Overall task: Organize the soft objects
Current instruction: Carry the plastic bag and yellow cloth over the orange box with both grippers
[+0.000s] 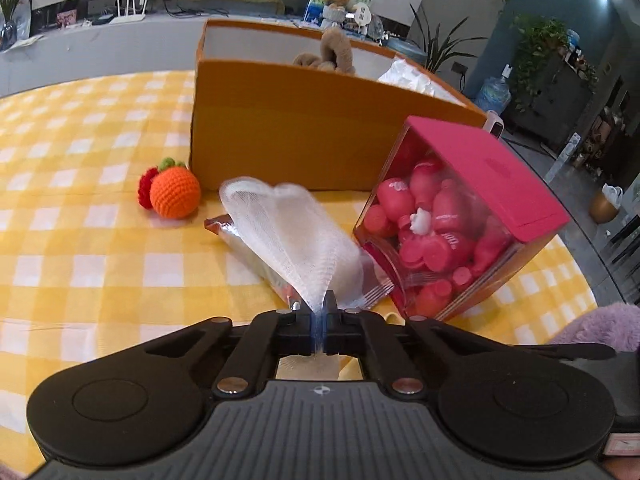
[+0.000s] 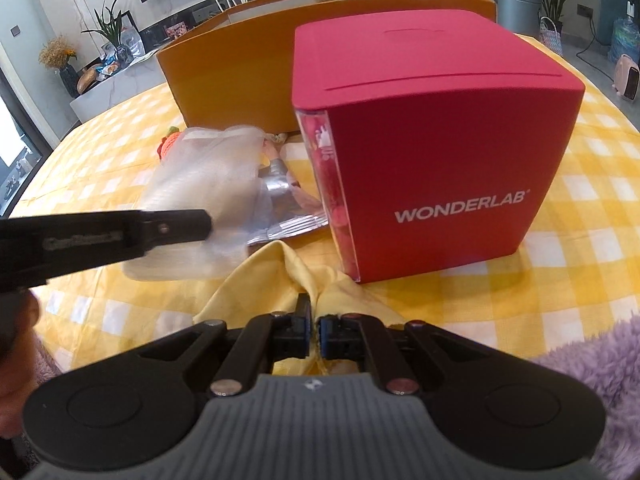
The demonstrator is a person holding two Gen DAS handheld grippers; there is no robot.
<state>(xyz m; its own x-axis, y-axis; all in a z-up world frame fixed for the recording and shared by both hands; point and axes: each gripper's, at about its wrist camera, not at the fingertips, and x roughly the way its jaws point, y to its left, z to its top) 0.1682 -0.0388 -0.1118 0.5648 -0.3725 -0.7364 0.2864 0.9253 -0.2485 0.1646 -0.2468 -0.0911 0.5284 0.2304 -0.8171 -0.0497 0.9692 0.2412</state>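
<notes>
The left gripper (image 1: 319, 312) is clenched on the gathered end of a white gauzy mesh pouch (image 1: 292, 236), which fans out forward from between its fingers and stands above the table. Just under this pouch lies a flat silver foil packet (image 1: 240, 240), on the yellow and white checked tablecloth (image 1: 80, 240). The right gripper (image 2: 314, 324) is also clenched, and it pinches a raised fold of yellow cloth (image 2: 288, 276); whether this fold is the tablecloth itself or a separate cloth, I cannot tell. In the right wrist view the left gripper (image 2: 206, 222) comes in from the left side with the blurred pouch (image 2: 208, 172) at its tip. Just beside the packet stands a pink cubic carton with a clear window (image 1: 464, 216), full of small pink bottles; it carries the word WONDERLAB. To the left of the packet rests an orange crocheted ball with a green top (image 1: 175, 192), touching a red crocheted piece (image 1: 145, 190). Behind all these is an open orange cardboard box (image 1: 300, 128), and from it a brown plush toy (image 1: 332, 54) and some white crumpled material (image 1: 412, 78) stick out. A fluffy lilac sleeve (image 1: 600, 326) shows at the right edge.
</notes>
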